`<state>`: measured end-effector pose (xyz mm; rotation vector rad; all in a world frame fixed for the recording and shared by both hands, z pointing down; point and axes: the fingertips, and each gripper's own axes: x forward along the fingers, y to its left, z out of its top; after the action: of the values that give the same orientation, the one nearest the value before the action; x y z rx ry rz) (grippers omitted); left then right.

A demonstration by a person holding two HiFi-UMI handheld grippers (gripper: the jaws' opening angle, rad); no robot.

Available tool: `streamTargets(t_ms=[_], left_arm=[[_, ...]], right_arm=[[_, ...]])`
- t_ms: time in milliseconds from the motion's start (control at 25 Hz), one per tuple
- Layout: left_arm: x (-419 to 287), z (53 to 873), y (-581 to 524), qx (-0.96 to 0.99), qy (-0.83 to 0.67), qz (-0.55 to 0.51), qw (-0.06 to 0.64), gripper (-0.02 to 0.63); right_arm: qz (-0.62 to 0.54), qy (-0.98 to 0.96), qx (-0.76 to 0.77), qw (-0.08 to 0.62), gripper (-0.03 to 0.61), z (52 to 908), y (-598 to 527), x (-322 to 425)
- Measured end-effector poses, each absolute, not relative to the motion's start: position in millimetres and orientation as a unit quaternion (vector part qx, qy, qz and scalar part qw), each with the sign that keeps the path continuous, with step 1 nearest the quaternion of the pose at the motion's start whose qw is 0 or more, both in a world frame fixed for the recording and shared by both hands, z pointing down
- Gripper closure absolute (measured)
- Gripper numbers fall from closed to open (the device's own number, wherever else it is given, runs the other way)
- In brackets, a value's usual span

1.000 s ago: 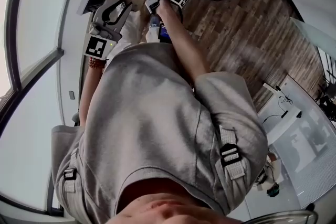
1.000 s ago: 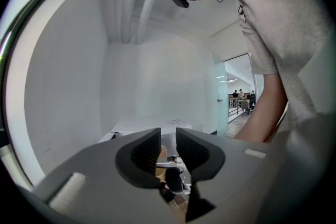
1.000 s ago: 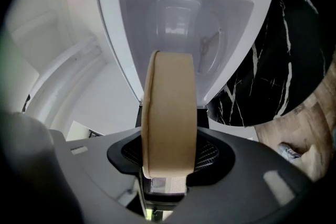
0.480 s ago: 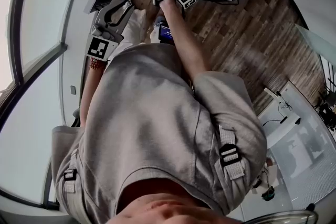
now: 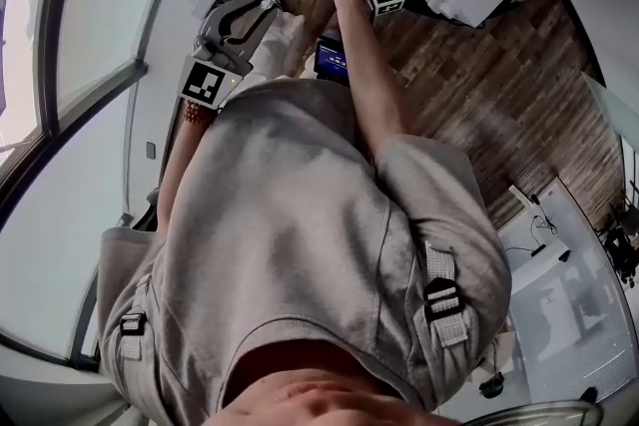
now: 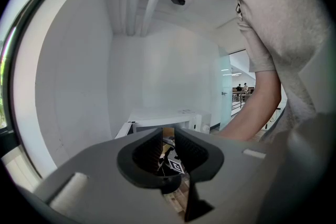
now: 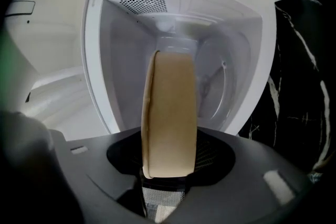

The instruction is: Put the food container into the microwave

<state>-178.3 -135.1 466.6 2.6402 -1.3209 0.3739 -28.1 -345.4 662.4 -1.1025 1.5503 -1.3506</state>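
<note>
1. Right gripper view: the microwave [image 7: 121, 60] fills the frame, its door open and its white cavity facing the camera. In the head view it sits at the top, above a wood floor [image 5: 469, 85].
2. The tan food container [image 7: 169, 113] is seen edge-on, held at the mouth of the cavity and not set down.
3. The right gripper [image 7: 168, 170] is clamped on the container's near rim.
4. The left gripper [image 5: 240, 20] hangs off to the left, its jaws a narrow slit apart with nothing between them.
</note>
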Motion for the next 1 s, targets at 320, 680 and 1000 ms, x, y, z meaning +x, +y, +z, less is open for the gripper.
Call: streamTargets(t_ms=[320,680,1000], left_arm=[[-186.1,466.3,-154.2,0.888,-0.432,0.13,0.085,0.549],[-178.5,461.4,-154.6,0.905,-0.399,0.122,0.085,0.549],[-186.3,463.9,-153.7,0.908,-0.387,0.145,0.073,0.551]], right_arm=[[-0.514,0.616,-0.442,0.401,0.37,663.7,-370.9,-23.5],[-0.512,0.627,-0.44,0.389,0.37,663.3,-362.3,-22.6],[-0.481,0.593,-0.49,0.419,0.37,673.2,-368.7,1.8]])
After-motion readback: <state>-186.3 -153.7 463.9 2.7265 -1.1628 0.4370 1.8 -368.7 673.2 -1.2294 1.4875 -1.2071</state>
